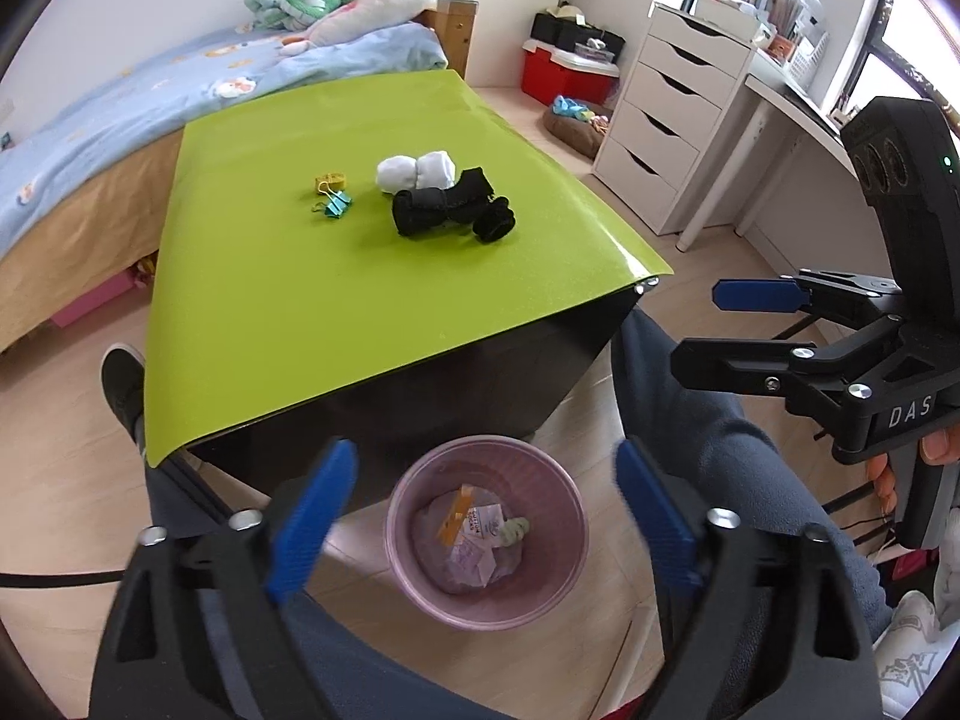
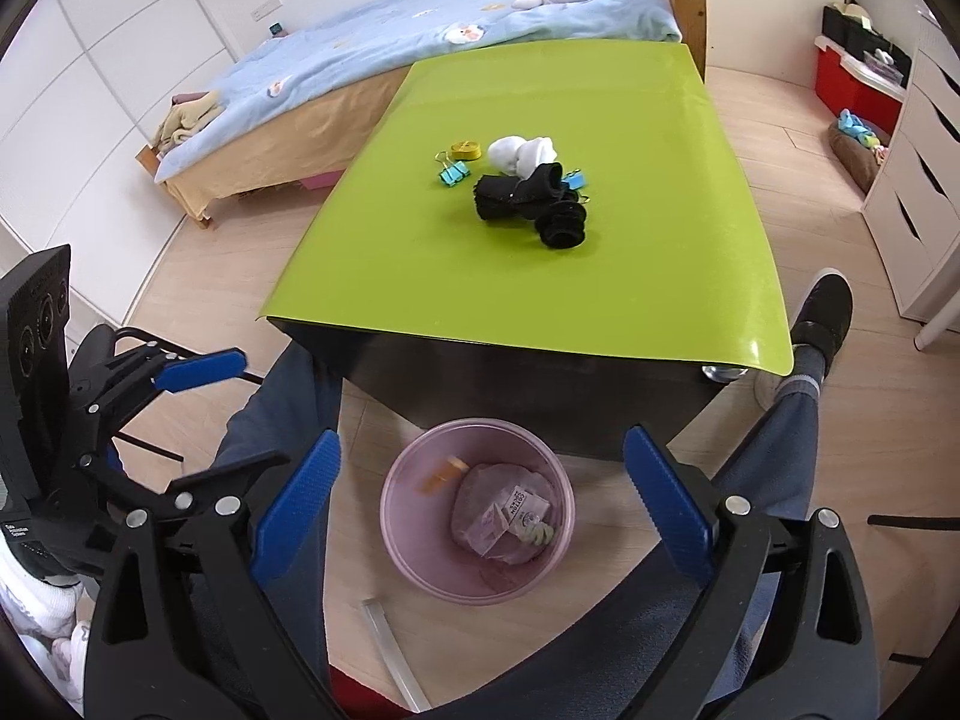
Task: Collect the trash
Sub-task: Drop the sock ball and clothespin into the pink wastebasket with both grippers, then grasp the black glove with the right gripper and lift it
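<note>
A pink waste bin (image 1: 486,531) (image 2: 477,507) stands on the floor at the table's near edge and holds crumpled paper and wrappers (image 1: 477,540) (image 2: 510,516). My left gripper (image 1: 486,525) is open and empty above the bin. My right gripper (image 2: 480,510) is open and empty above it too; it also shows at the right of the left wrist view (image 1: 702,324). The left gripper shows at the left of the right wrist view (image 2: 222,402). On the green table (image 1: 372,276) (image 2: 600,276) lie black socks (image 1: 450,210) (image 2: 531,201), white socks (image 1: 417,171) (image 2: 522,155), binder clips (image 1: 333,203) (image 2: 451,173) and a yellow tape roll (image 1: 330,181) (image 2: 467,149).
A bed (image 1: 150,96) (image 2: 372,54) with plush toys stands behind the table. White drawers (image 1: 666,114) and a desk stand at the right, a red box (image 1: 561,75) beyond. The person's legs (image 1: 708,420) (image 2: 282,420) flank the bin. A clear strip (image 2: 393,654) lies on the floor.
</note>
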